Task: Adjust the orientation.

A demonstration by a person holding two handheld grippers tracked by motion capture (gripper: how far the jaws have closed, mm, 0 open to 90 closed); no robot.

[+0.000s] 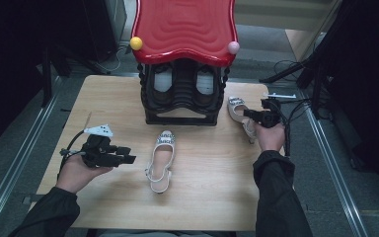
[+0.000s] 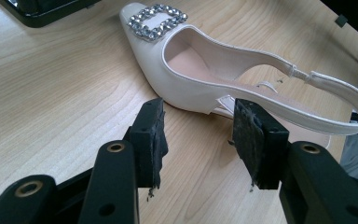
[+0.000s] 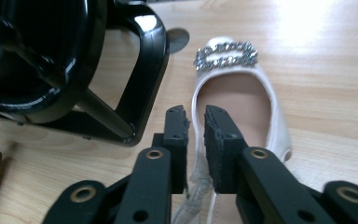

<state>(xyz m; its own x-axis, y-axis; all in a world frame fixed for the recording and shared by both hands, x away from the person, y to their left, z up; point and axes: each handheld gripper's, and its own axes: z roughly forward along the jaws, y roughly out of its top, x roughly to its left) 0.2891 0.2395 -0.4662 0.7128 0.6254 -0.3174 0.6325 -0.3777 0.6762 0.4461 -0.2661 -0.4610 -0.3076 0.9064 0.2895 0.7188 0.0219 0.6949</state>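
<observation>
Two white slingback shoes with rhinestone buckles lie on the wooden table (image 1: 108, 98). One shoe (image 1: 161, 160) (image 2: 200, 70) is in the middle, toe pointing away. My left gripper (image 1: 128, 159) (image 2: 198, 135) rests just left of it, open, with its pads near the shoe's side but apart from it. The other shoe (image 1: 237, 109) (image 3: 235, 93) lies at the right, beside the rack. My right gripper (image 1: 249, 113) (image 3: 196, 126) hovers over its near side wall. Its jaws stand a narrow gap apart, the shoe's rim shows in that gap, and the pads do not press on it.
A black shoe rack (image 1: 180, 98) (image 3: 135, 70) with a red wavy top (image 1: 185, 27) stands at the table's back middle, with a pair of dark shoes (image 1: 163, 81) inside. Cables trail off the right edge. Dark floor and metal rails flank the table.
</observation>
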